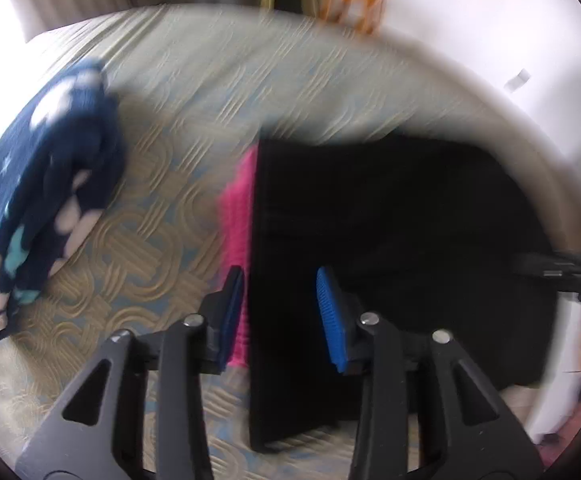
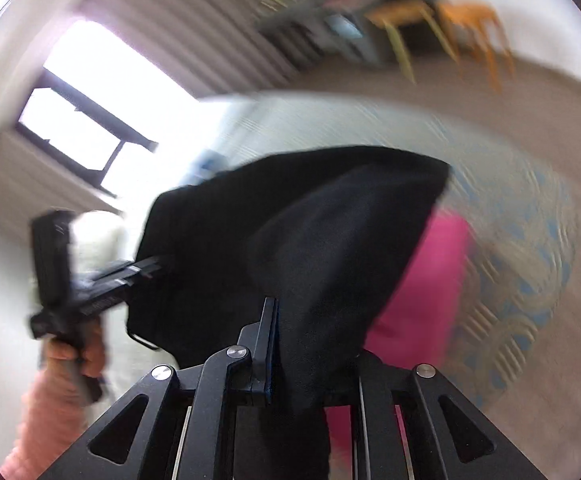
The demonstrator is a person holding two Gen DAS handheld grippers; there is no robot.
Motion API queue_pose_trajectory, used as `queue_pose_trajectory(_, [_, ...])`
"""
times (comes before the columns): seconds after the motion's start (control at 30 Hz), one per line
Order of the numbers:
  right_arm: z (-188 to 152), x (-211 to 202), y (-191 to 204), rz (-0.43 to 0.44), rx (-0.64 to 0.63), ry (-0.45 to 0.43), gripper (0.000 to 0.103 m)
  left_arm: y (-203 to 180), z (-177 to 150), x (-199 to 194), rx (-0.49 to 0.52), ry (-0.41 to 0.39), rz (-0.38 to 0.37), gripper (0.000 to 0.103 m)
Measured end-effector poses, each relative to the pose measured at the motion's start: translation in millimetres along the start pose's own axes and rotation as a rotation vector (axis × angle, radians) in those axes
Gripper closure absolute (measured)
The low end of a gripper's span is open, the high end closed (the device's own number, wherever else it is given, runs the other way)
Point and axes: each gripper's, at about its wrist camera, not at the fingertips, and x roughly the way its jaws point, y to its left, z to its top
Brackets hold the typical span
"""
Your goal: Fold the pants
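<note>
The black pants (image 1: 390, 240) lie on the bed (image 1: 250, 92) as a flat, straight-edged panel over a pink garment (image 1: 236, 240), so a fold looks made; more folds seem left. The left claw (image 1: 280, 316) points steeply down over their left edge, fingers apart, empty. The right claw (image 2: 302, 344) tilts down, clamped on a lifted fold of pants (image 2: 310, 240).

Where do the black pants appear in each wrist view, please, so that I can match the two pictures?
Left wrist: black pants fill centre-right, beyond the gripper's fingers.
Right wrist: black pants fill the centre, draped over the gripper.
Shared landmark: pink garment beside the pants.
</note>
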Motion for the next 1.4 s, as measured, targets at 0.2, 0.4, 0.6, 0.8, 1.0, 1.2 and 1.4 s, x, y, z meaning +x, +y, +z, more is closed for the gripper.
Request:
queue_pose_trajectory(0.2, [-20,7,-36,0.092,0.061,-0.046,0.072,7,-5,-13,0.002,-0.067,0.064,0.026])
queue_pose_trajectory(0.4, [-27,-19,-31,-0.061,0.047,-0.074,0.064,6,-14,-22,0.032,-0.099,0.125,0.026])
queue_pose_trajectory(0.6, [-43,-60,-6,-0.221,-0.056,-0.168,0.058,-8,-30,-45,0.091,-0.162,0.151,0.026])
queue_pose_trajectory(0.8, [-70,-81,35,-0.247,-0.099,-0.233,0.053,-20,-57,-92,0.047,-0.234,0.091,0.024])
queue_pose_trajectory(1.0, [-108,-91,75,-0.34,-0.161,-0.299,0.052,-35,-89,-132,0.043,-0.299,0.061,0.022])
queue_pose_trajectory(1.2, [-141,-107,102,-0.377,-0.185,-0.356,0.051,-47,-119,-165,0.053,-0.35,0.044,0.022])
queue_pose_trajectory(1.4, [-160,-122,124,-0.431,-0.208,-0.412,0.05,-53,-144,-192,0.065,-0.397,0.036,0.022])
